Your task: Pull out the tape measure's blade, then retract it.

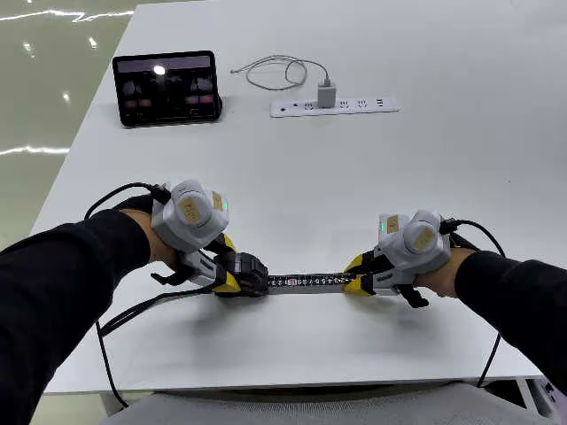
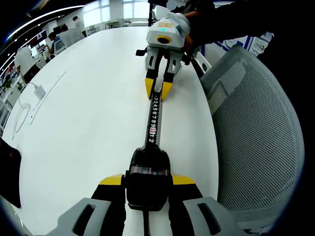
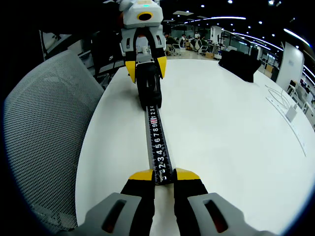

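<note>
**Short stretch of blade out, spring ready to snap it back**

The left gripper (image 2: 147,181) is clamped around the black tape measure case (image 1: 251,273), which sits on the white table (image 1: 354,177) near its front edge. The right gripper (image 3: 164,175) pinches the blade (image 3: 156,140) at its far end, jaws nearly closed on the thin strip. The blade spans the gap between the two grippers.

The main risk, I judge, is the blade slipping from that narrow pinch, so the spring whips it back into the case. Whether the end hook catches behind the jaws is hard to tell, so the hold may be friction alone. A skewed pull could also twist the case in the left jaws or kink the blade.
</note>
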